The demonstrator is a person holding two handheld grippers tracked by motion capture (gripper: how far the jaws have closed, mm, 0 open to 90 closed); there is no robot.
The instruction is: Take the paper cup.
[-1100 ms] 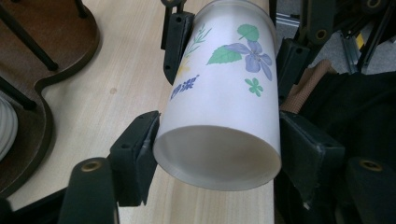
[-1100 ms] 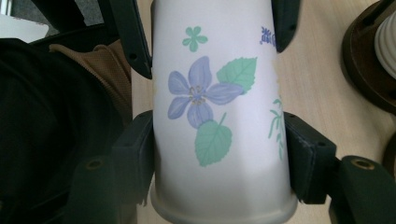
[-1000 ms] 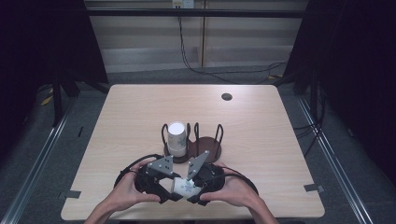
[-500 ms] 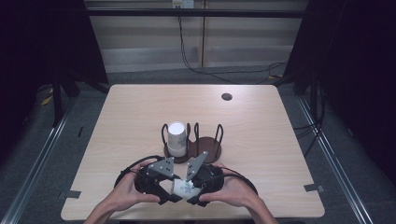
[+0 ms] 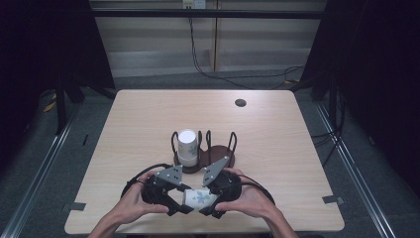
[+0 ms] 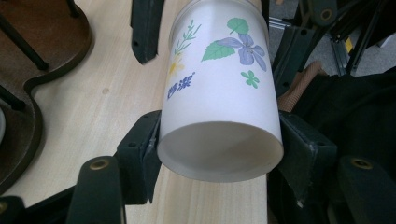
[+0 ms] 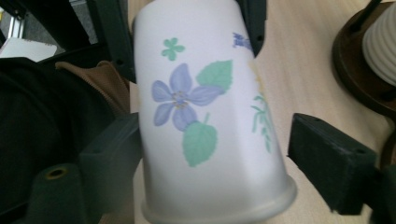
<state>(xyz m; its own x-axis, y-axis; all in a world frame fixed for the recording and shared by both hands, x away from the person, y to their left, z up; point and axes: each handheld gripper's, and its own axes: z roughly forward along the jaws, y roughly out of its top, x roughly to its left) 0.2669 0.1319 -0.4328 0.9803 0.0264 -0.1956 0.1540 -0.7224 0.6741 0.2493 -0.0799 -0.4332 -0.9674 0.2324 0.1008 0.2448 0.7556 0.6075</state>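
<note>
A white paper cup (image 5: 198, 199) printed with purple flowers and green leaves lies on its side between both grippers near the table's front edge. My left gripper (image 6: 219, 158) is shut on the cup (image 6: 219, 93), with both pads pressed against its sides at the recessed base end. My right gripper (image 7: 219, 156) faces the cup's (image 7: 205, 116) rolled rim. Its left jaw touches the cup and its right jaw stands clear, so it is open. In the high view the left gripper (image 5: 184, 204) and right gripper (image 5: 210, 206) meet at the cup.
Just behind the hands stands a dark wooden cup holder (image 5: 220, 153) with wire loops, and a white cup (image 5: 187, 146) sits upright in its left slot. The holder (image 6: 42, 42) is close to the grippers. A small dark round disc (image 5: 240, 102) marks the far right of the table (image 5: 148, 124).
</note>
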